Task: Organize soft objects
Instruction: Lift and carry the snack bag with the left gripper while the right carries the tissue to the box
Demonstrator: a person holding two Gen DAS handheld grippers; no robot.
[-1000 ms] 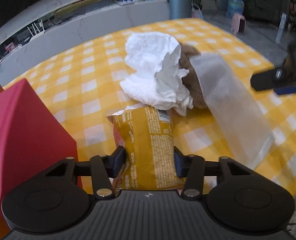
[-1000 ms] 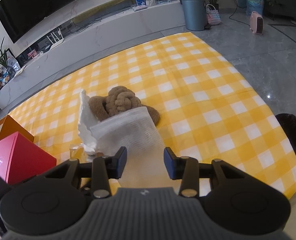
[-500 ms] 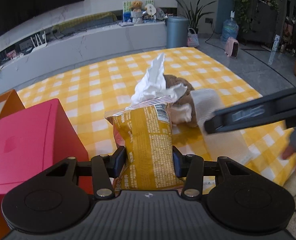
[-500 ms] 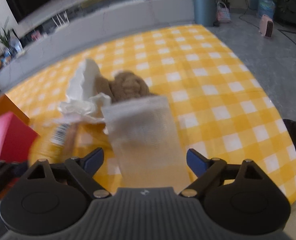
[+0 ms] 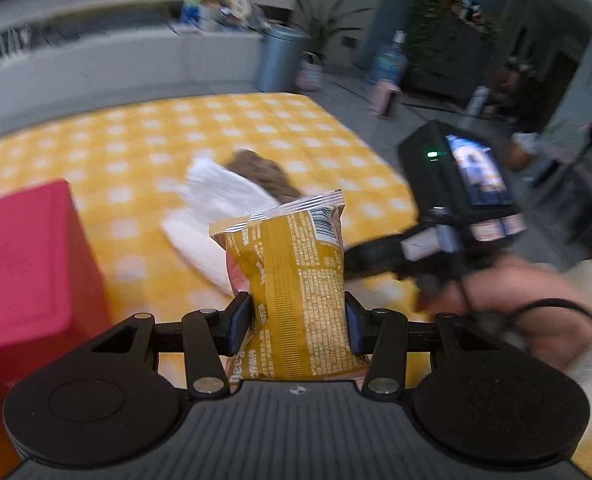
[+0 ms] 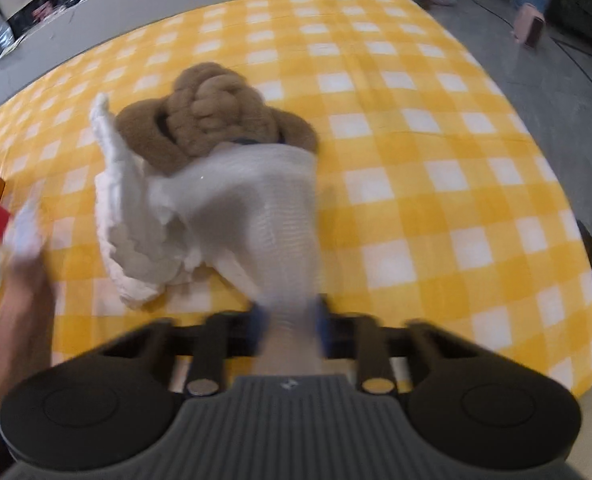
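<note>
We keep the left tool (image 5: 297, 322) clamped on the yellow foil snack packet (image 5: 292, 280); the right tool (image 6: 290, 330) is closing on the white mesh cloth strip (image 6: 264, 216), which we lift clear of the brown knotted plush (image 6: 212, 116).

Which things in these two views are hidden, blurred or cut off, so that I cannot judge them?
- Left wrist view: white cloth and brown plush smeared by motion blur; the yellow snack bag hides their near side.
- Left wrist view: red box cut off by the left edge.
- Right wrist view: right gripper blurred while closing; mesh cloth covers its fingers.
</note>
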